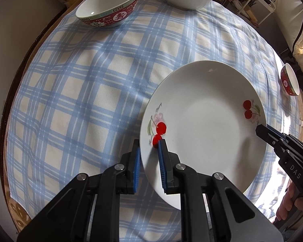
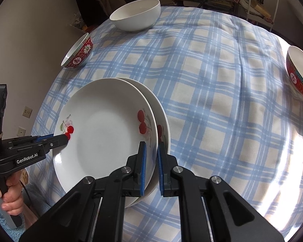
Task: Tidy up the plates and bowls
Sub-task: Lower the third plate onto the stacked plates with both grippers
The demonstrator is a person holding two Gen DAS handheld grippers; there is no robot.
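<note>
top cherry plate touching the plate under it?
Touching. Right wrist view: the top cherry plate lies offset on the lower plate, no gap showing along their overlap.

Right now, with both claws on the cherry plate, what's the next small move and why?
Probably lower the top plate onto the lower plate, nudging it right. The left claw and right claw each pinch opposite rims, and the top plate sits offset to the left of the one beneath.

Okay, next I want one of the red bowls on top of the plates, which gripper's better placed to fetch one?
Probably right: its gripper sits nearer the red bowl; left gripper equally grips the top plate.
</note>
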